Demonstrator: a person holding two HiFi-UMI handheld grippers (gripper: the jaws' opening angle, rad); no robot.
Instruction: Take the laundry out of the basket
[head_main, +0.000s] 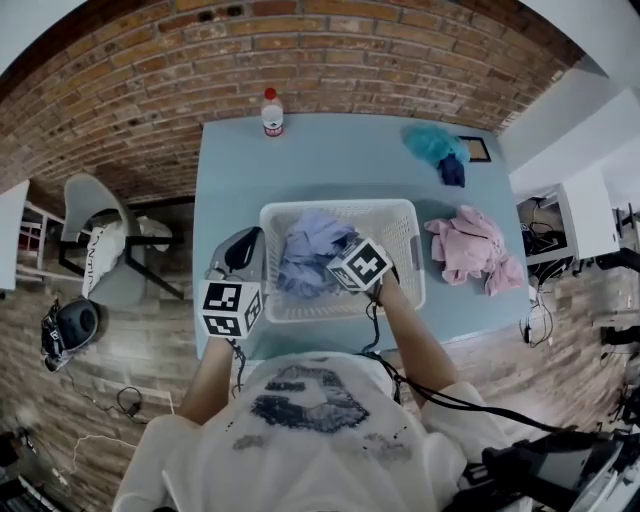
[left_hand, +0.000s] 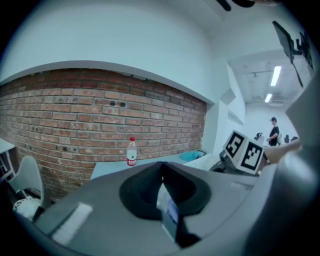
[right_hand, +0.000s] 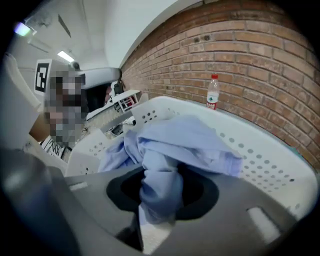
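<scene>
The right gripper (right_hand: 159, 200) has its jaws clamped on a bunched fold of a lavender-blue garment (right_hand: 185, 137); the cloth fills the gap between the pads and spreads out beyond them in loose folds. In the head view this gripper (head_main: 345, 268) points steeply down into the white perforated laundry basket (head_main: 400, 215), over its near side. The garment lies heaped in the basket's middle and left part.

The left gripper (left_hand: 162, 172) has its jaws together, with no cloth between them. It sits just outside the basket's left wall, over the near left part of the light blue table (head_main: 330, 160), and points nearly level toward the brick wall (head_main: 300, 50).

The basket stands on the near half of the table. To its right a pink garment (head_main: 475, 250) lies crumpled on the tabletop, well outside the basket. Farther back on the right lies a teal garment (head_main: 432, 143) with a dark blue piece (head_main: 452, 172) touching it. A clear water bottle (head_main: 272, 112) with a red cap and label stands upright at the table's far edge, against the wall.
</scene>
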